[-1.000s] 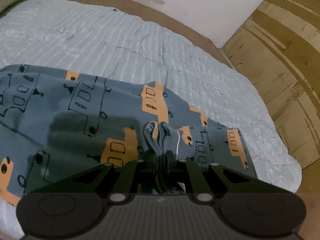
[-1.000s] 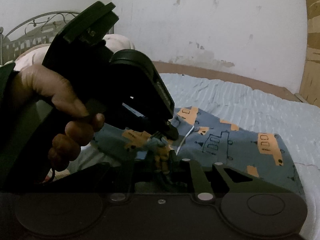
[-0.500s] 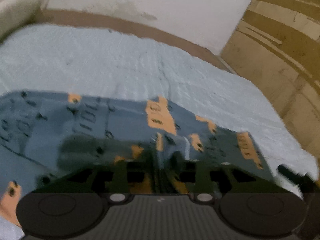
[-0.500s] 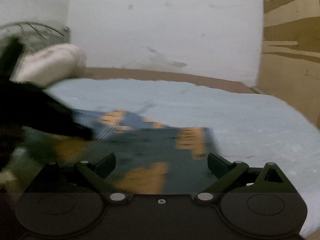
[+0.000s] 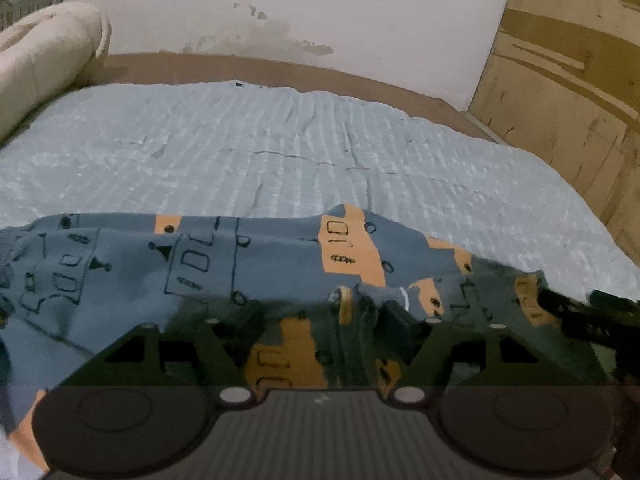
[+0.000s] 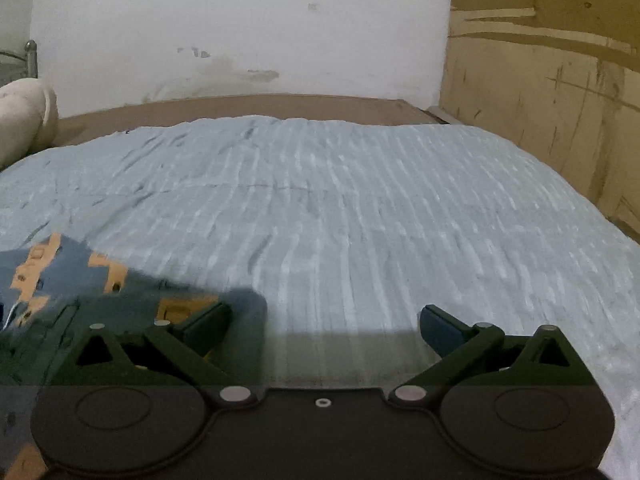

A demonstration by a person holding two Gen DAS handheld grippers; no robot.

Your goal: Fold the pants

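Left wrist view shows the pants (image 5: 248, 264) lying on the near edge of the bedspread (image 5: 320, 152), the left gripper (image 5: 320, 316) opening over the waistband fold, and the right gripper (image 6: 324, 320) wide, empty; next, regrip for another fold.

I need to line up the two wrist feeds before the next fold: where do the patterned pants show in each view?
Left wrist: the pants span the lower half, from the left edge nearly to the right, under the left gripper, whose jaws are opening.
Right wrist: only a corner shows, lower left; the open right gripper sits over bare bedsheet.
Shared landmark: the cream bolster at the far left.
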